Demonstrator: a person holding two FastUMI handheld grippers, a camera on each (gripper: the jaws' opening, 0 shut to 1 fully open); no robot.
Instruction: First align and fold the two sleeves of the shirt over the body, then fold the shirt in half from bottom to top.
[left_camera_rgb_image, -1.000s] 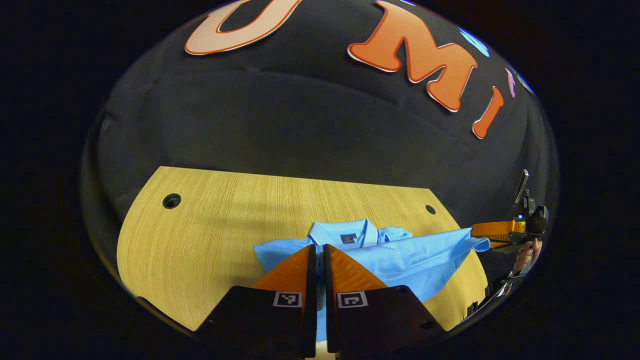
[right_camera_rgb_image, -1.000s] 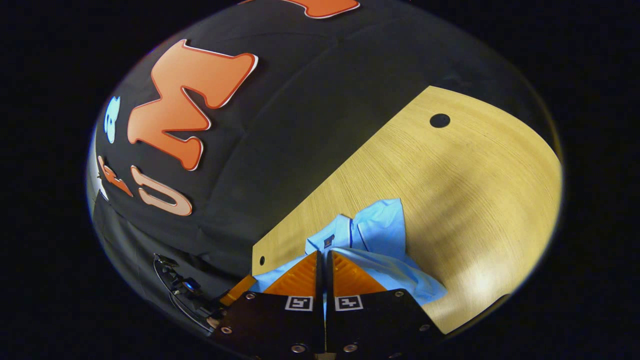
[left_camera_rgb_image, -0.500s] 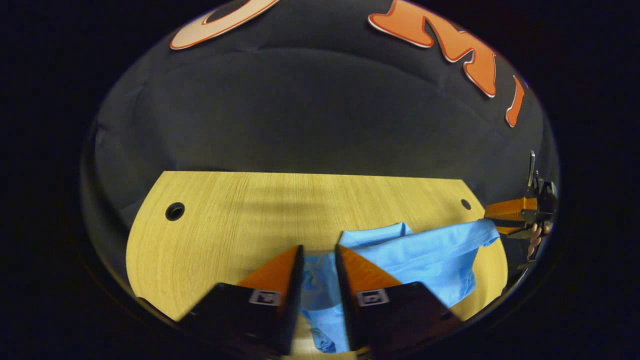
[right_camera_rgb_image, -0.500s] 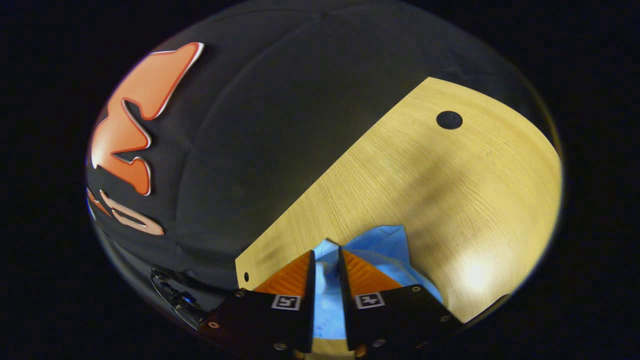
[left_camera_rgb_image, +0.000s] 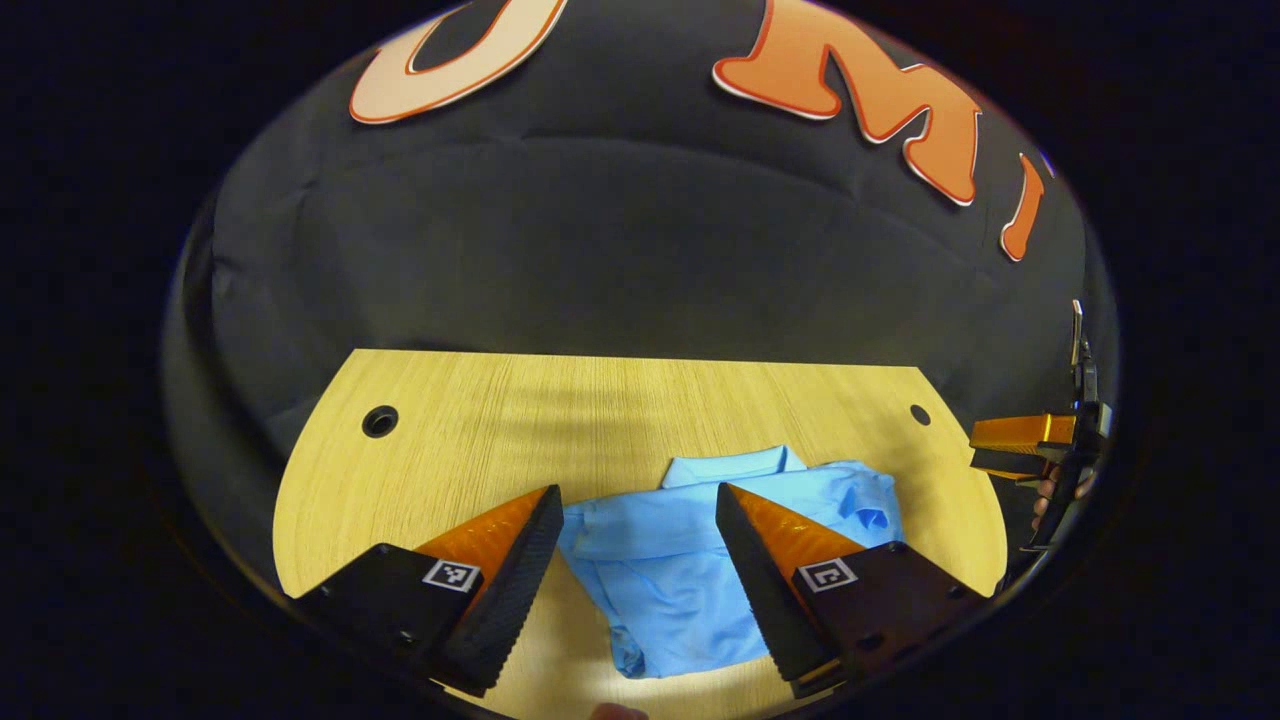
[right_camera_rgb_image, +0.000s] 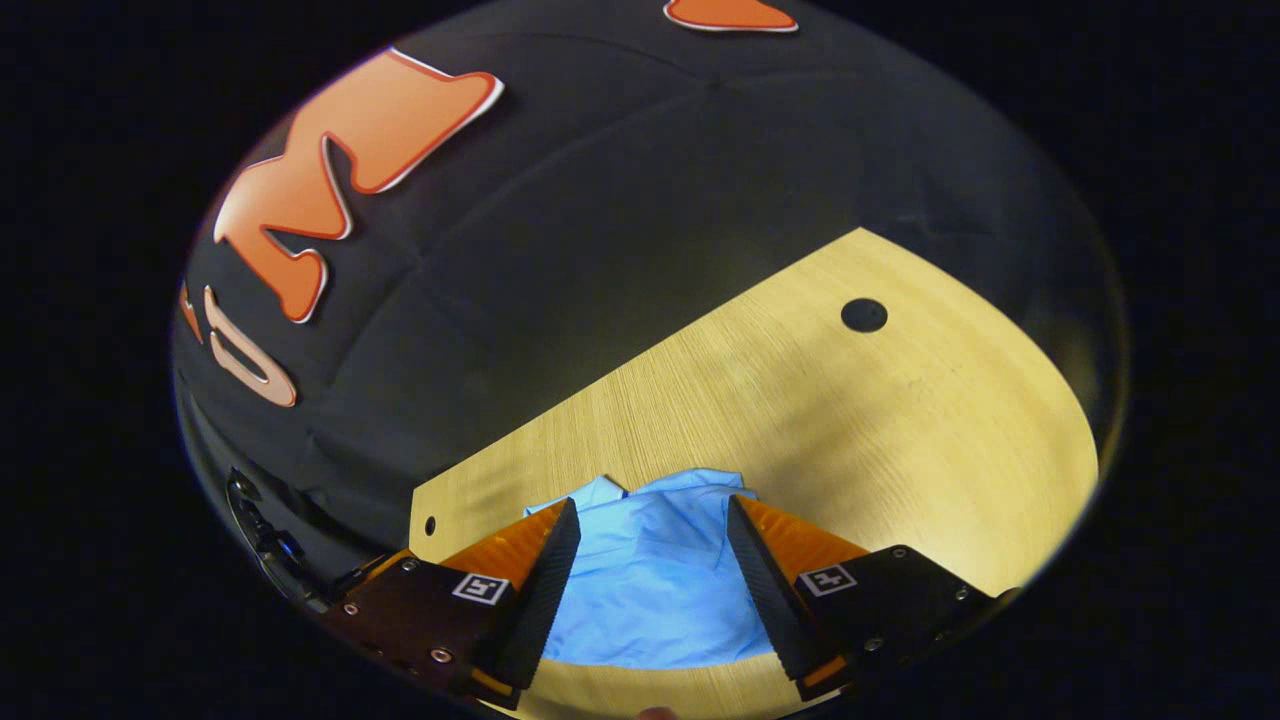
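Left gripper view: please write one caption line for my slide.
Open left gripper above the folded blue shirt on the wooden table.

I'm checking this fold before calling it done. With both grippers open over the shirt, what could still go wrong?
The shirt lies folded but rumpled, its right edge bunched, so the fold may loosen or sit uneven. The left gripper and right gripper hang open close above the cloth; a finger could snag a layer on the way out. The shirt's near edge is close to the table front, so a tug might slide it off.

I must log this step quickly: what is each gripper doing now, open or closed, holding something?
Left gripper: open, holding nothing, above the blue shirt.
Right gripper: open, holding nothing, fingers apart over the shirt.
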